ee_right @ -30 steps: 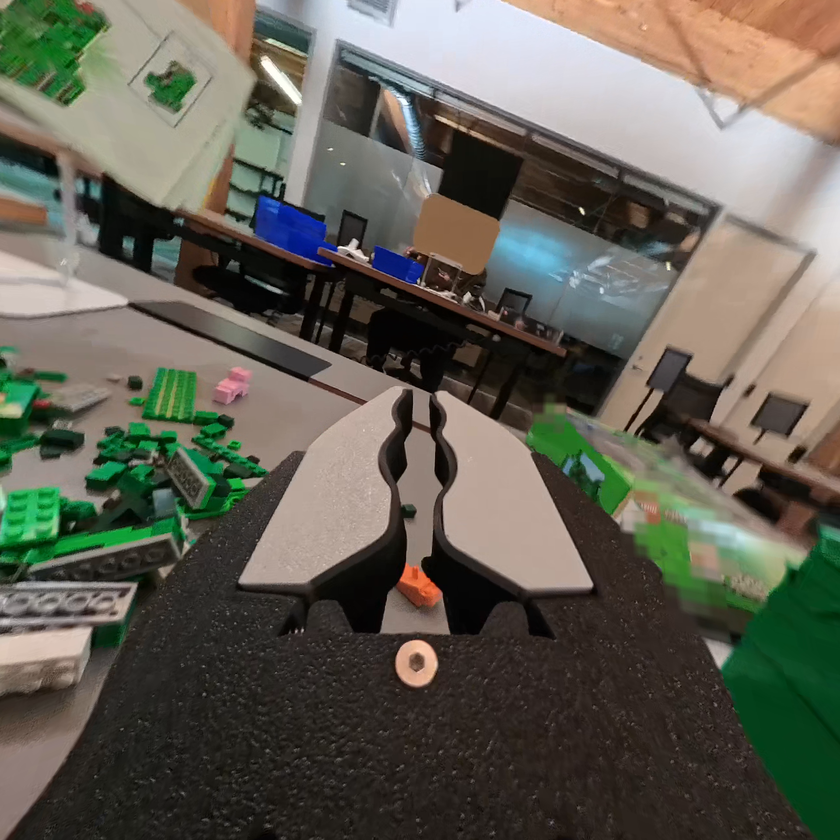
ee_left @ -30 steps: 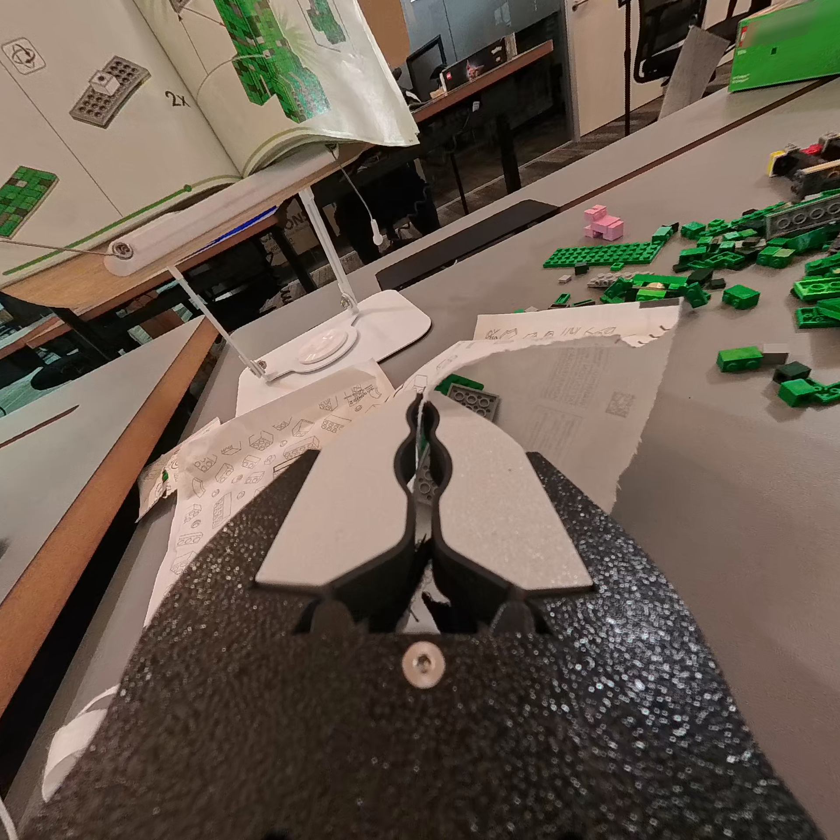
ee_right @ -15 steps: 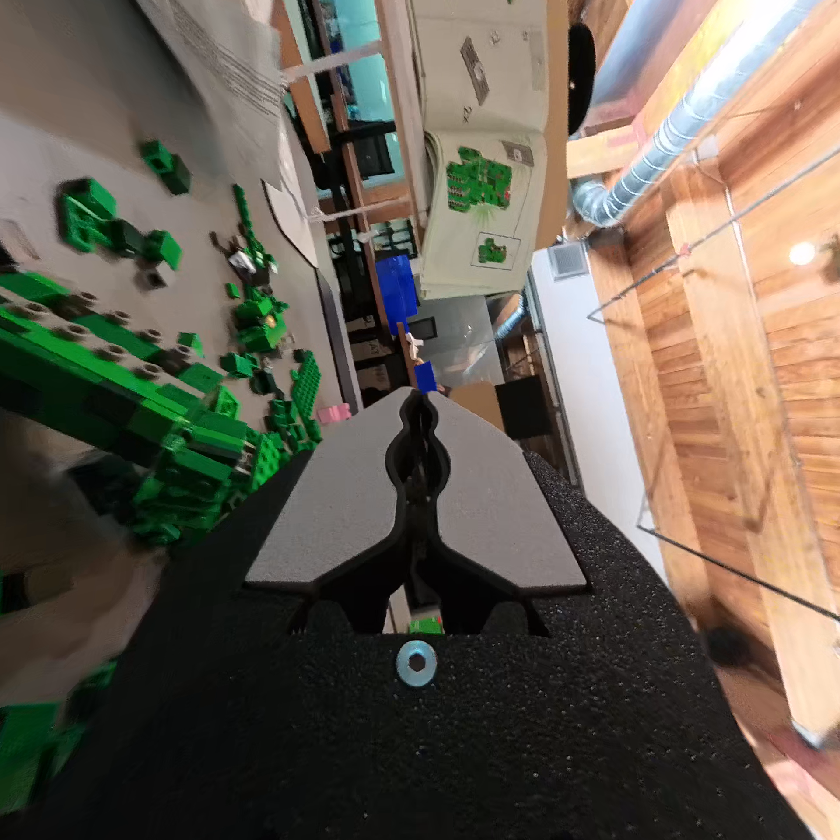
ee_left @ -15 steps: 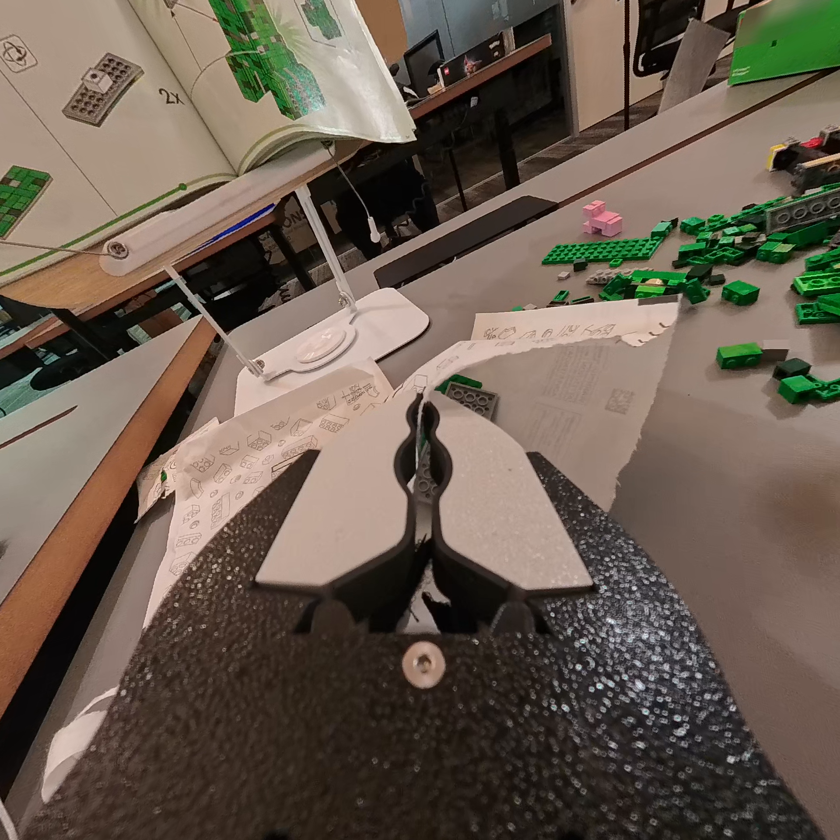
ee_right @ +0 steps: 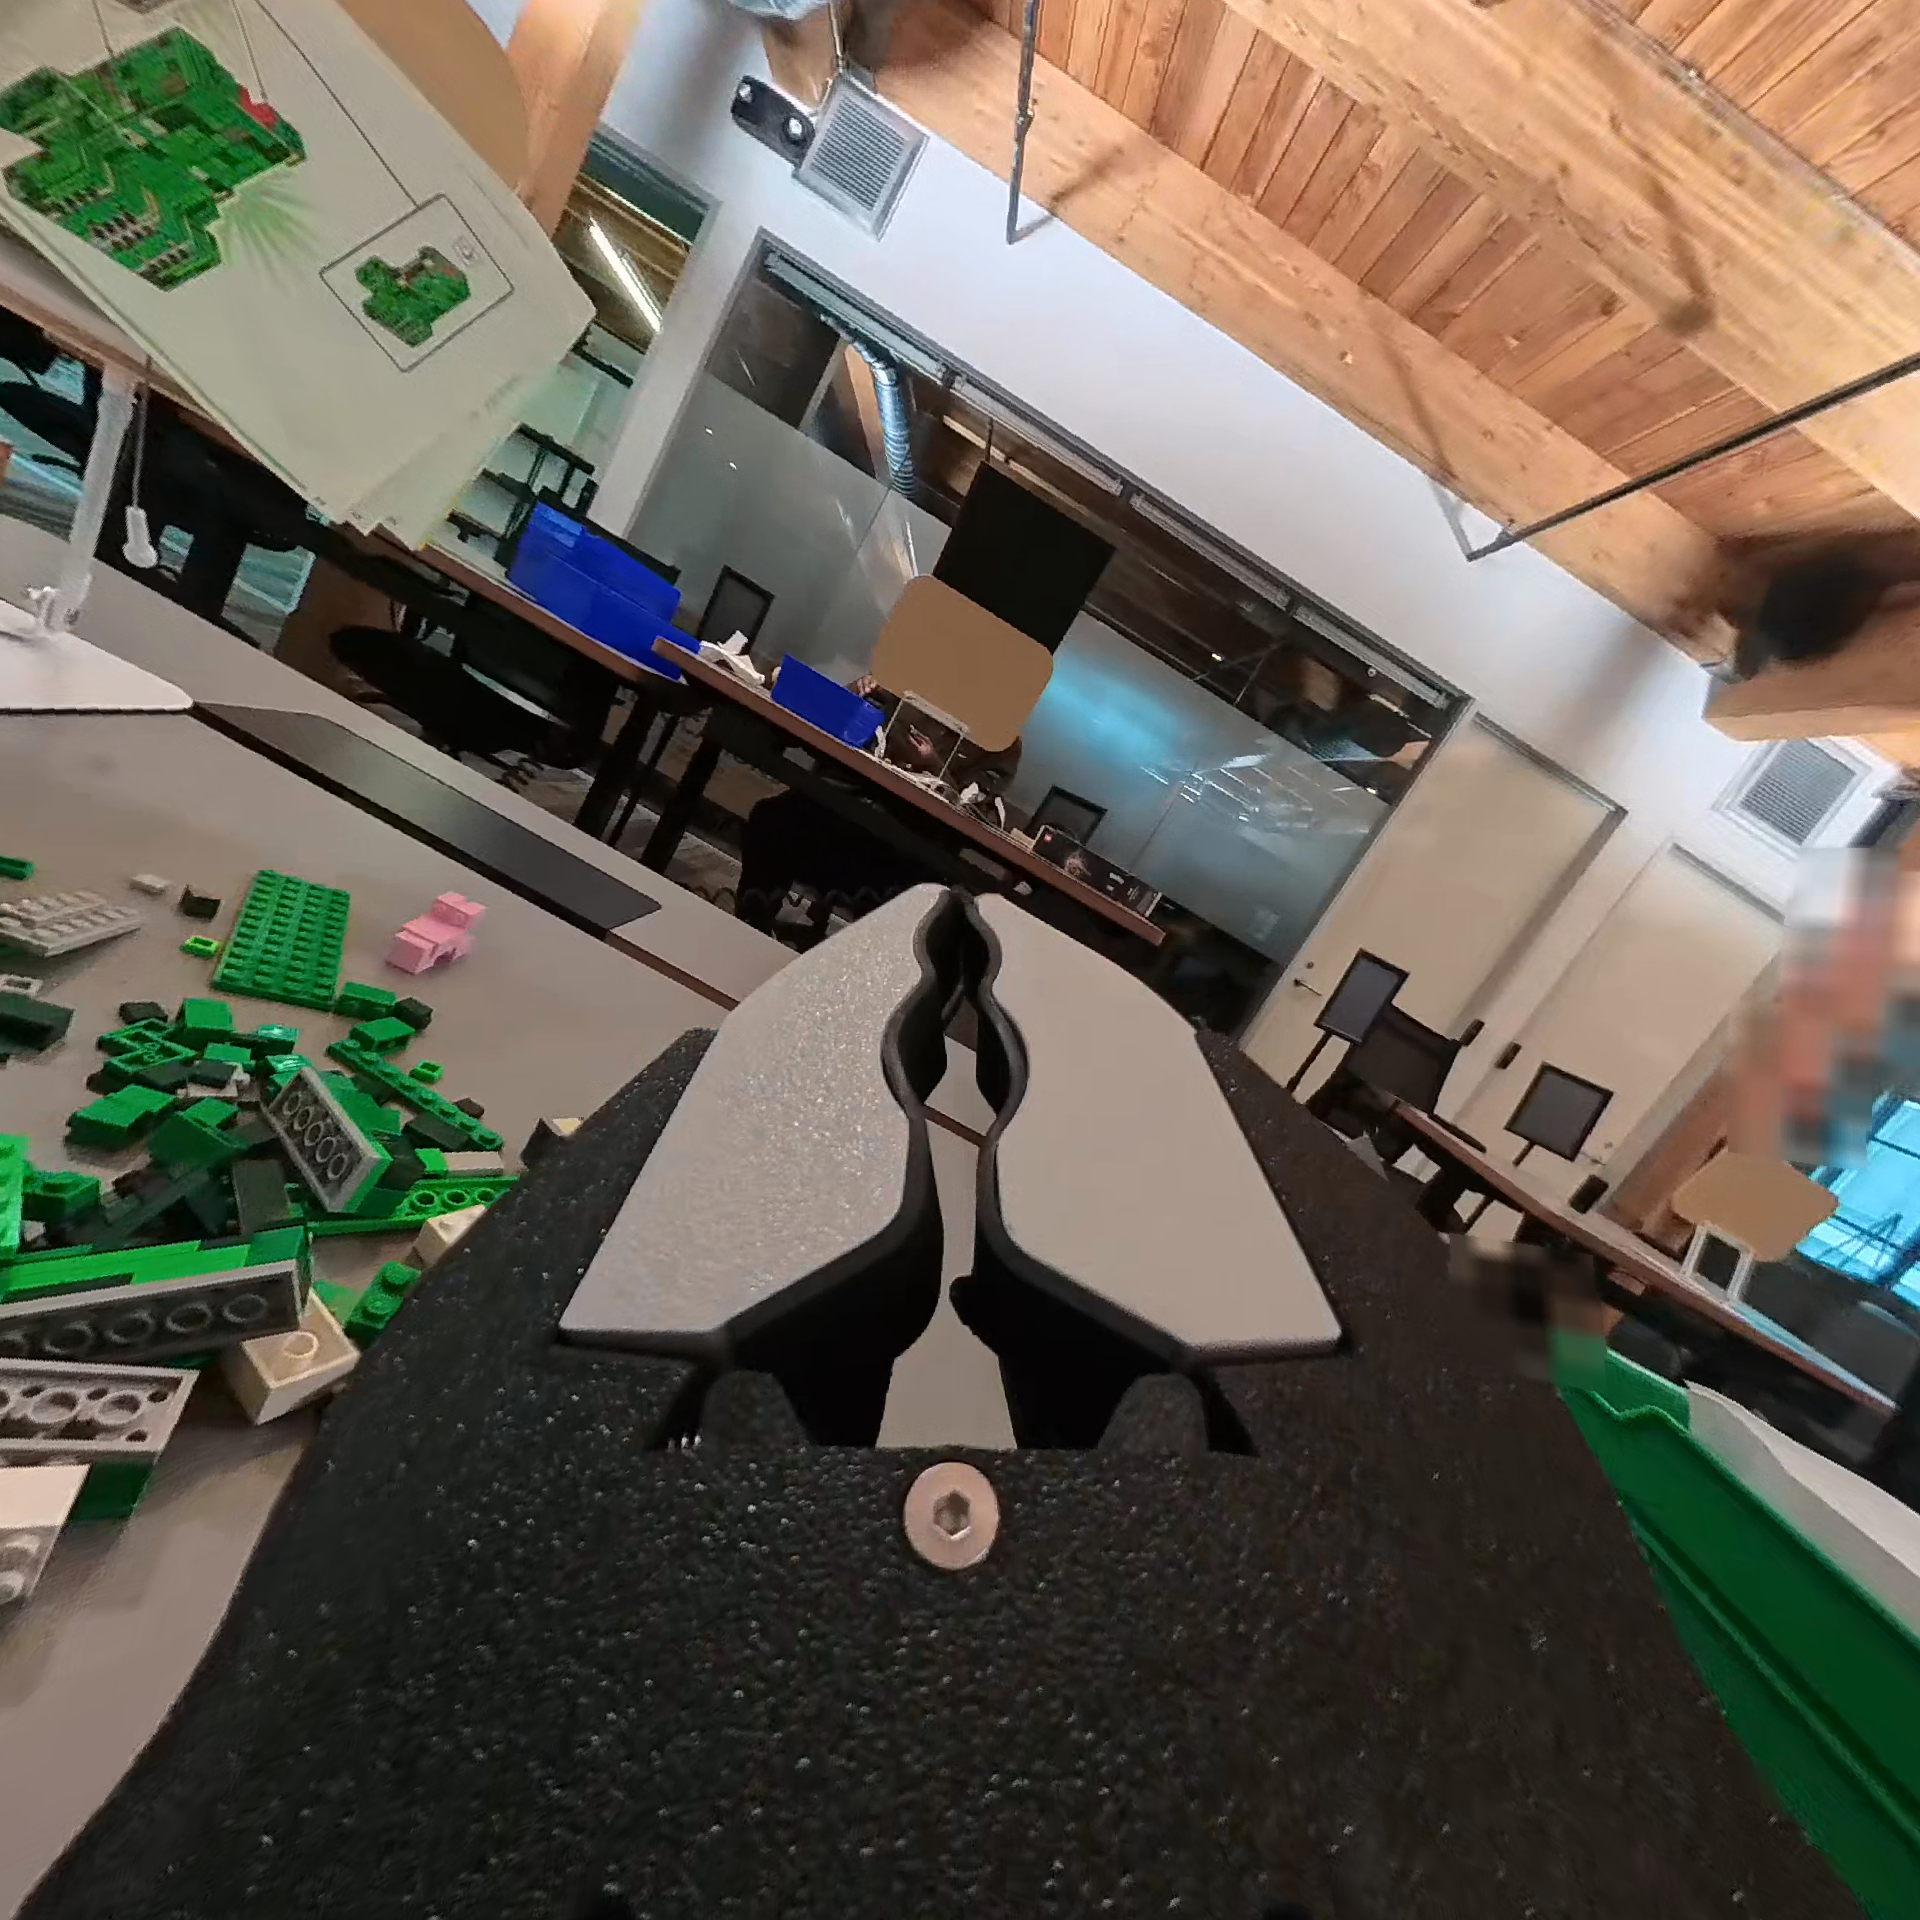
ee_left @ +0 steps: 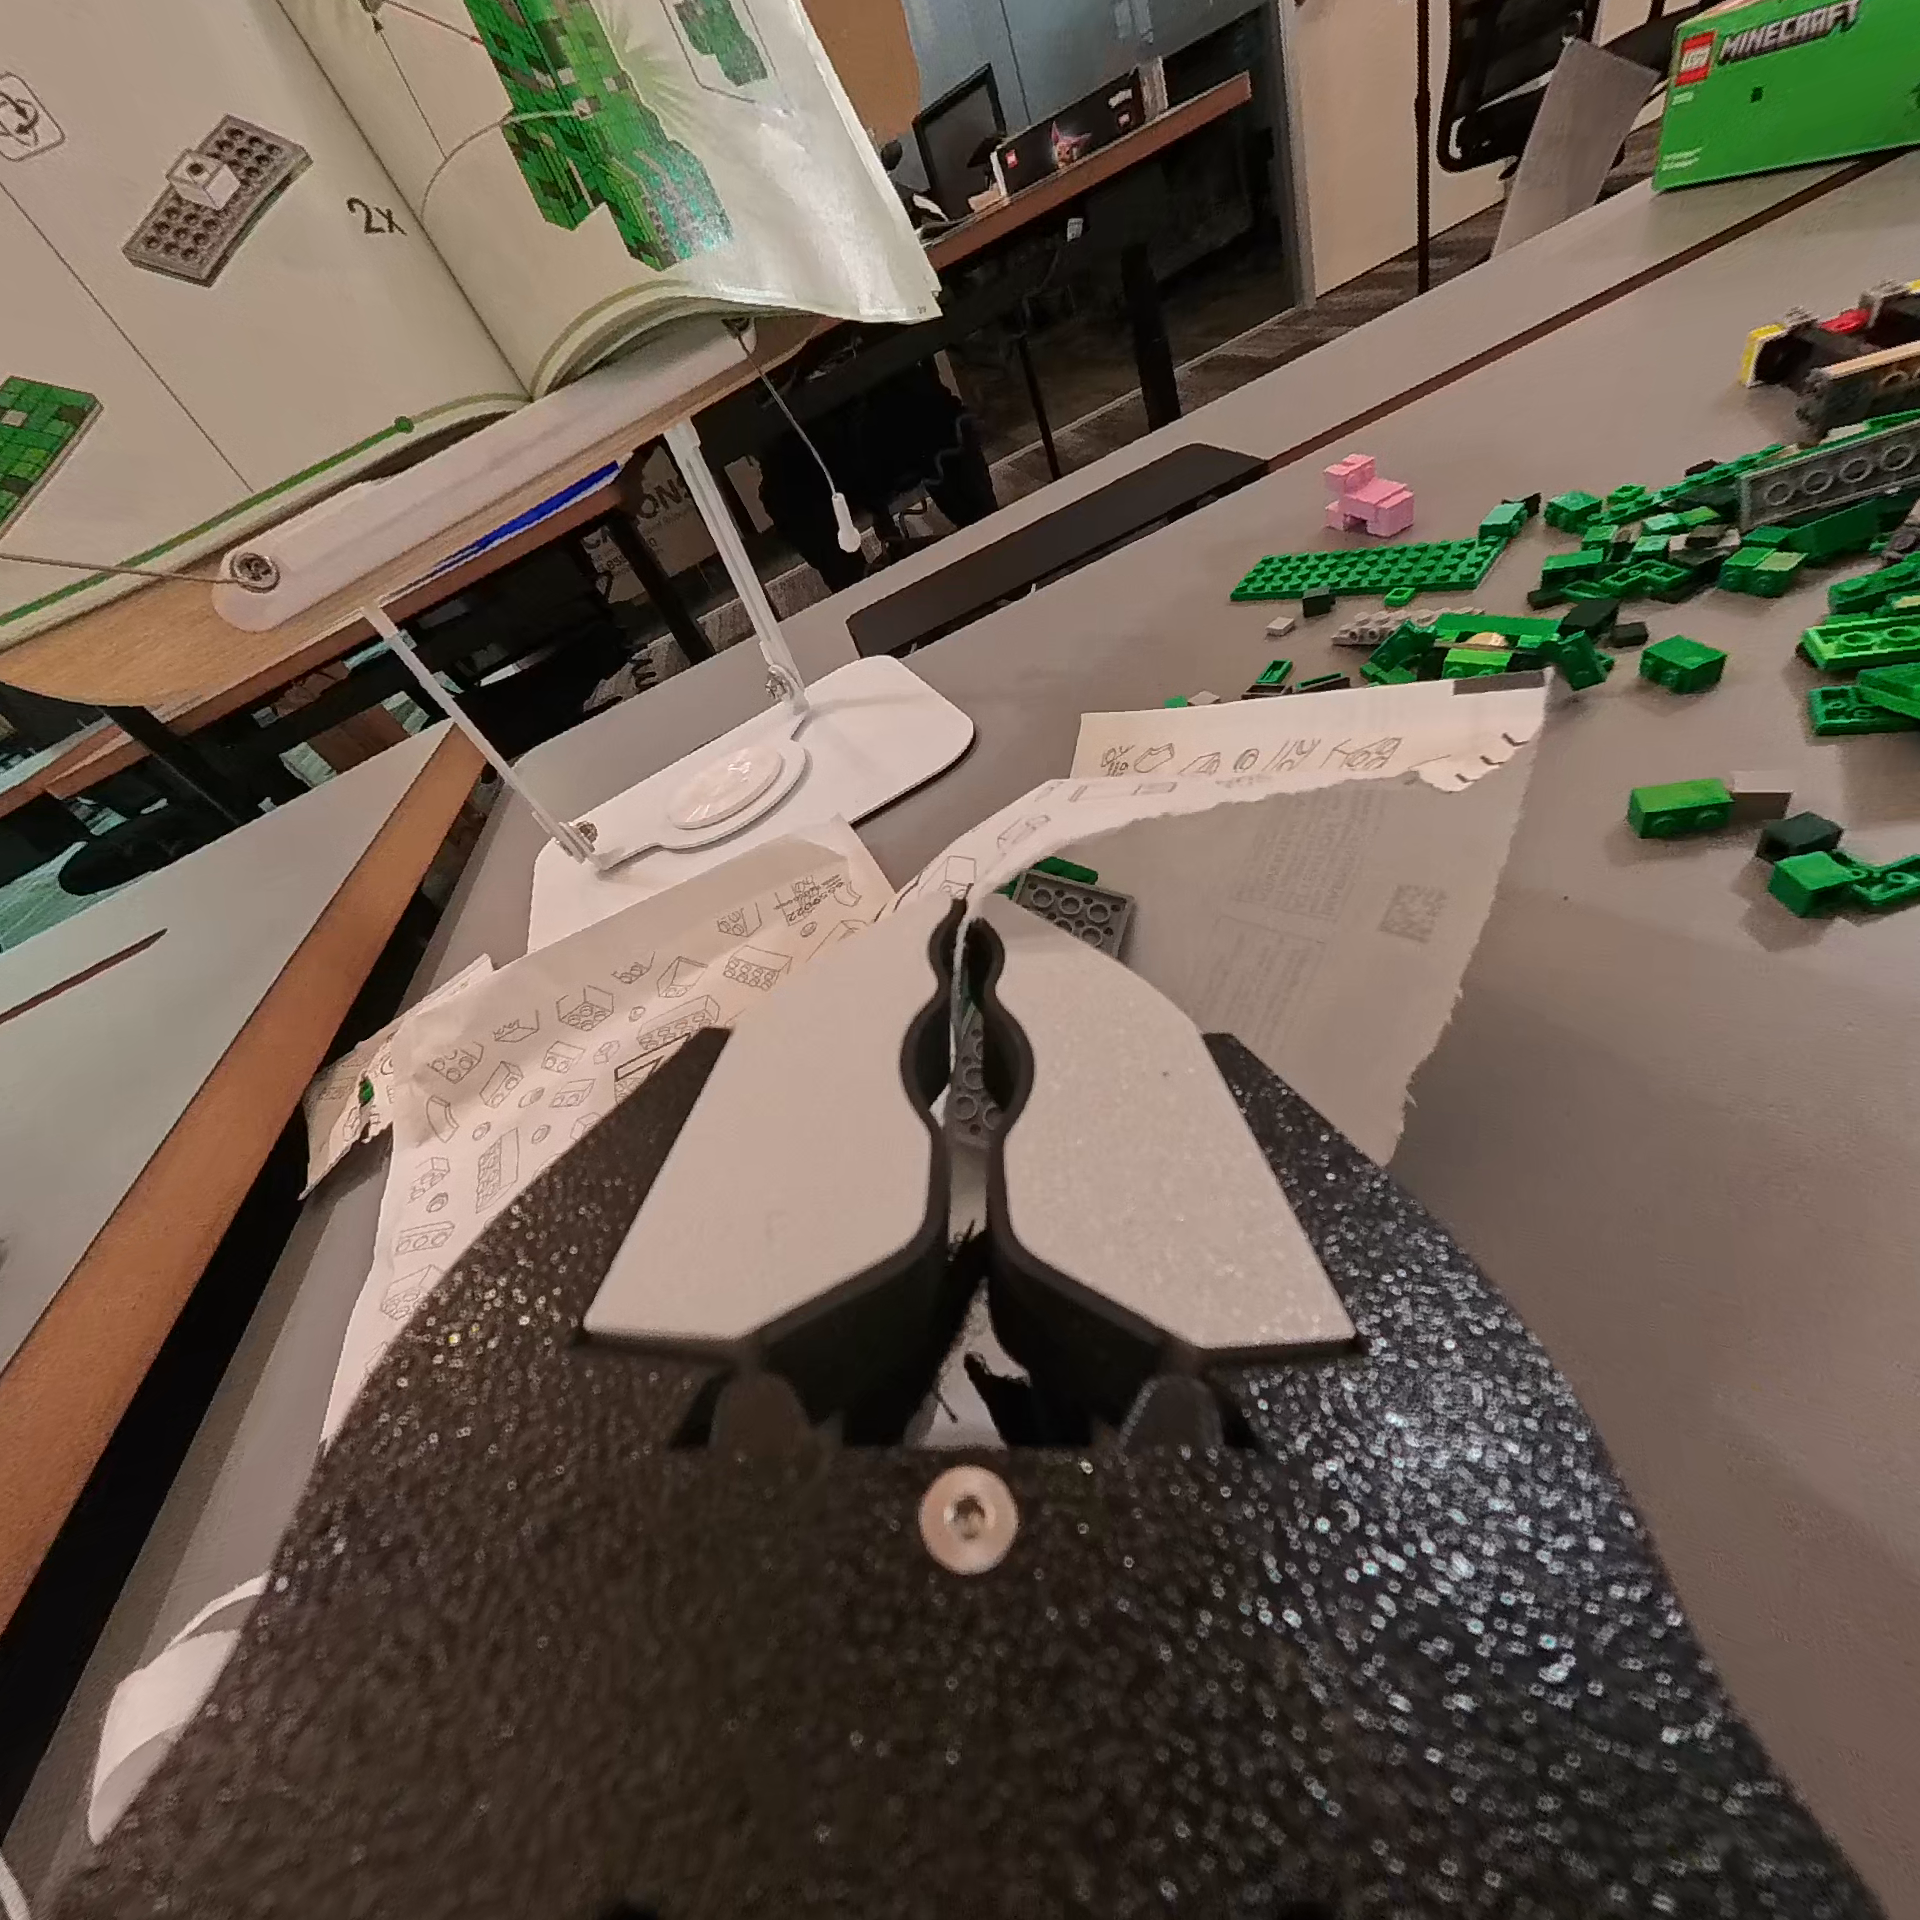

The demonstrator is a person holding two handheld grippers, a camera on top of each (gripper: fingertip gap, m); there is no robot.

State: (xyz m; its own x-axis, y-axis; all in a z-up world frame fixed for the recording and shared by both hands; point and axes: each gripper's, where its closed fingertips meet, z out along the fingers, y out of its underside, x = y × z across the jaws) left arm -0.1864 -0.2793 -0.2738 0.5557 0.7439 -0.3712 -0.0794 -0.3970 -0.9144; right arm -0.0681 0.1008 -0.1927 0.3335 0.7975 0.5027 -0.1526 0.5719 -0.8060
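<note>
Left claw: while our left claw (ee_left: 968, 925) stays pinched on the torn paper bag (ee_left: 1340, 914), its view matches half a second back
Right claw: our right claw (ee_right: 961, 914) has rolled upright again, fingers nearly meeting on nothing
Bricks: green bricks (ee_right: 218, 1122) lie left of it on the bench (ee_right: 582, 997)

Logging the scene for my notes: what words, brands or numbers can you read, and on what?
I don't quote writing; here is what bears it.
Green cardboard box, top right: white lettering, legible.
Open instruction booklet on white stand: a short printed mark, legible.
Torn white paper bag: fine print and a square code, too small to read.
</note>
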